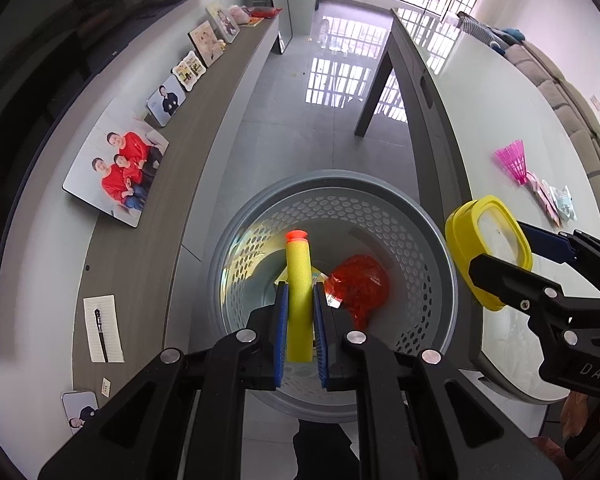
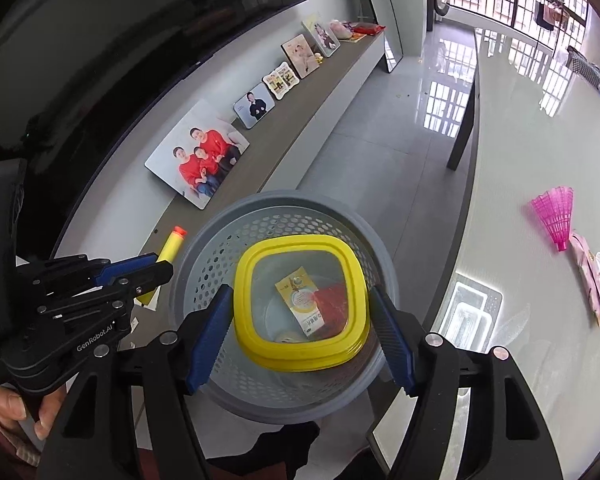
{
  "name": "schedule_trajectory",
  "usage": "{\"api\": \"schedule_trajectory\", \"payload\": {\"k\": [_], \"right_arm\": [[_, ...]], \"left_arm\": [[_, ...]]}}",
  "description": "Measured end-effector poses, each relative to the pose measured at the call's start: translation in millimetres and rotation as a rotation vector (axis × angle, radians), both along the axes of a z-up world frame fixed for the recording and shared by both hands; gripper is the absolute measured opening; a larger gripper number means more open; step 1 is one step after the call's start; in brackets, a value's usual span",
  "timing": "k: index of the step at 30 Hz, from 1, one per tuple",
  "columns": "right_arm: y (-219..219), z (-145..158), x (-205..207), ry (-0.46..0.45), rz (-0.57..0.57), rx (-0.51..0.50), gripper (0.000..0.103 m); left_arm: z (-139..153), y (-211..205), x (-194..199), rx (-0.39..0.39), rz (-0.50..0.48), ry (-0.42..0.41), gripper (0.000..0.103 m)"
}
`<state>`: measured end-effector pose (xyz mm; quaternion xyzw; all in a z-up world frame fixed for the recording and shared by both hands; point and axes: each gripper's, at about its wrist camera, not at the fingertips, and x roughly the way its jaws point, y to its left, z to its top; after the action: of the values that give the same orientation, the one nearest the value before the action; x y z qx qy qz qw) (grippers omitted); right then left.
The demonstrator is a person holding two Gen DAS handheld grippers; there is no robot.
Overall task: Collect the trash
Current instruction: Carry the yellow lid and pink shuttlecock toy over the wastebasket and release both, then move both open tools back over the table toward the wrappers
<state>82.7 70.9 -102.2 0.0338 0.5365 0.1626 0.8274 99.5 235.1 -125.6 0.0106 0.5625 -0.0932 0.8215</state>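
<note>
Both hands over the bin, and you've got something in each: your left gripper [image 1: 300, 312] has its jaws clamped tight on the yellow foam dart [image 1: 299, 292], orange tip pointing away from you, right above the mouth of the grey perforated bin [image 1: 420, 236]. Your right gripper [image 2: 300, 316] has its jaws spread around the yellow-rimmed lid [image 2: 300, 308], blue pads pressed to its two sides, and it hangs flat over the bin. The left wrist view gives you the bin's contents straight: a red crumpled wrapper [image 1: 360, 288] at the bottom, just beside the dart's line. The right wrist view only shows that wrapper through the lid's clear centre, but it adds a yellow-and-white packet [image 2: 300, 300] lying next to it, which the dart mostly covers in the other view. From the right wrist you also catch the left gripper off to the side, dart poking out past the bin's rim, and your fingers [image 2: 16, 404] wrapped on its handle. On the pale bench [image 2: 520, 160] to the right, both views show a pink shuttlecock [image 2: 556, 216] and some pastel sachets [image 2: 592, 280], well apart from the bin.
</note>
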Motion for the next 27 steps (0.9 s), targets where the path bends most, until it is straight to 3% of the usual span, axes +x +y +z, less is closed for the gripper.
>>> {"api": "schedule_trajectory", "payload": {"k": [3, 5, 6, 27], "right_arm": [[-0.4, 0.1, -1.5, -0.002, -0.016, 0.004, 0.073], [-2.3, 1.2, -3.8, -0.008, -0.03, 0.008, 0.074], [-4.2, 2.6, -4.4, -0.009, -0.034, 0.007, 0.074], [-8.4, 15.8, -20.2, -0.039, -0.08, 0.001, 0.074]], "left_arm": [[0.4, 0.1, -0.8, 0.002, -0.01, -0.001, 0.025], [2.0, 2.0, -2.0, 0.004, -0.01, -0.01, 0.047], [3.6, 3.3, -2.8, 0.005, -0.008, -0.018, 0.05], [20.7, 16.8, -13.1, 0.024, 0.013, -0.065, 0.059]]}}
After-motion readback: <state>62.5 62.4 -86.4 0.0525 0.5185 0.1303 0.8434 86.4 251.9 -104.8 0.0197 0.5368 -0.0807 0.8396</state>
